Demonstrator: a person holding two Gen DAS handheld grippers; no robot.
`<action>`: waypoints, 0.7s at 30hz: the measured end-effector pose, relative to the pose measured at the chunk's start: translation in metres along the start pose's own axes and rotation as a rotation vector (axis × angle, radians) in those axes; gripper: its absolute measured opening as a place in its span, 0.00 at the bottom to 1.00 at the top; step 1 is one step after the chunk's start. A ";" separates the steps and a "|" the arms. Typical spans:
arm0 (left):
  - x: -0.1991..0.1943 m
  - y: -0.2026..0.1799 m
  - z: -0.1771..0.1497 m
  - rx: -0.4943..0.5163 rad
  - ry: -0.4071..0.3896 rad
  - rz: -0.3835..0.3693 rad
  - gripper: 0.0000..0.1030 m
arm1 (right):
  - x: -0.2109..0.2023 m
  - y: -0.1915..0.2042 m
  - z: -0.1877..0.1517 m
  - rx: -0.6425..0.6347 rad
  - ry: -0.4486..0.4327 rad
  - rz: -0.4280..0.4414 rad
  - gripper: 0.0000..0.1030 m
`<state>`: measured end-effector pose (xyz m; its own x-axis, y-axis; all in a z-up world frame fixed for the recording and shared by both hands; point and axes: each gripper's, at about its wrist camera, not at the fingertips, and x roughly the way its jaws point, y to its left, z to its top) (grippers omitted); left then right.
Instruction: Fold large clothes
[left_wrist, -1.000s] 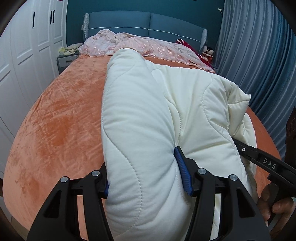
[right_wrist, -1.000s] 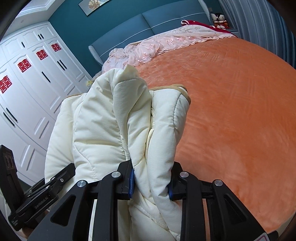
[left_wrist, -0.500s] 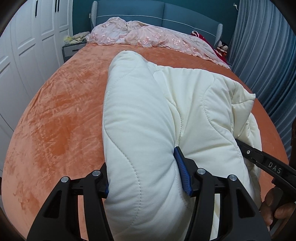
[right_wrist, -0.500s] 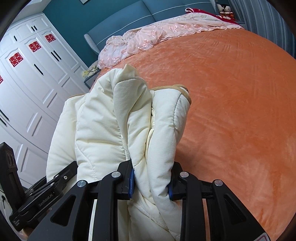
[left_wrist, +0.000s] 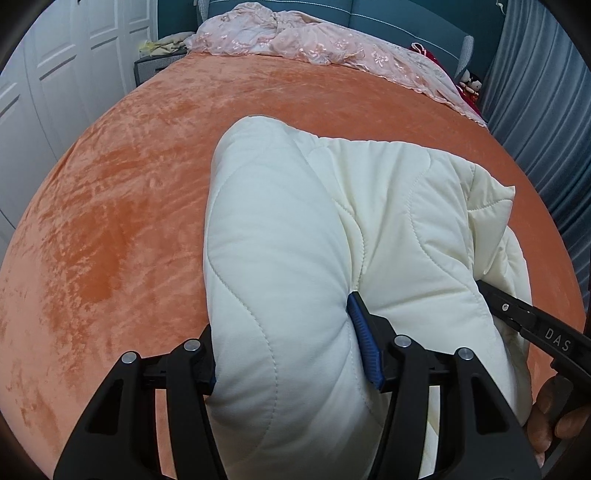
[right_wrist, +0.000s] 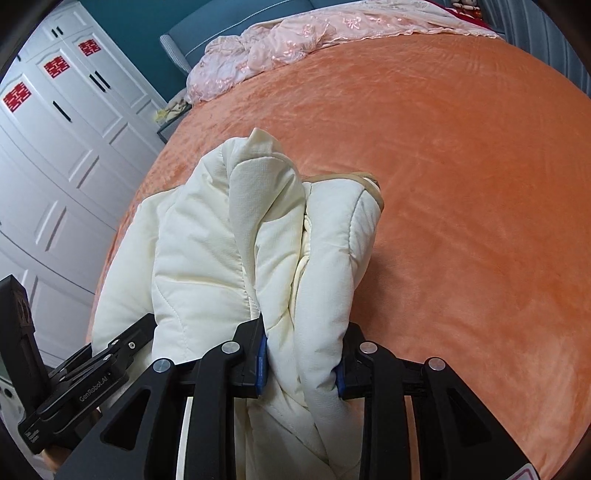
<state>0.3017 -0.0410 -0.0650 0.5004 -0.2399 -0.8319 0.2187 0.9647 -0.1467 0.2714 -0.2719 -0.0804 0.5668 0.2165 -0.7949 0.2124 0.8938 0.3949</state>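
Note:
A cream quilted padded coat (left_wrist: 303, 236) is held up over the orange bed. My left gripper (left_wrist: 288, 354) is shut on a thick padded fold of it, blue pads pressed into the fabric. My right gripper (right_wrist: 301, 363) is shut on a bunched edge of the same coat (right_wrist: 229, 258), near its tan-trimmed collar (right_wrist: 369, 181). Each gripper shows at the edge of the other's view: the right one (left_wrist: 535, 328) in the left wrist view, the left one (right_wrist: 85, 384) in the right wrist view. The coat's lower part is hidden below the frames.
The orange velvet bedspread (left_wrist: 122, 206) spreads wide around the coat. A pink lace cover (left_wrist: 314, 40) lies bunched at the blue headboard. White wardrobes (right_wrist: 55, 155) stand to the left, grey curtains (left_wrist: 546, 122) to the right. A bedside cabinet (left_wrist: 151, 66) stands beside the bed.
Both grippers have tilted downward with the coat still held. The bedspread fills more of each view and the headboard has moved up toward the top edge.

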 end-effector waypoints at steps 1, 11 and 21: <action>0.005 0.004 0.000 -0.006 0.001 0.000 0.54 | 0.005 0.000 0.002 -0.006 0.003 -0.001 0.28; -0.003 0.040 -0.007 -0.073 -0.065 -0.001 0.77 | -0.033 -0.038 -0.002 0.122 -0.038 0.136 0.52; -0.071 0.054 -0.126 -0.005 0.021 -0.015 0.88 | -0.095 -0.012 -0.090 -0.082 -0.020 0.122 0.57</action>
<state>0.1721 0.0414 -0.0812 0.4791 -0.2519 -0.8409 0.2214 0.9617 -0.1619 0.1435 -0.2682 -0.0512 0.6005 0.3182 -0.7336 0.0761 0.8905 0.4486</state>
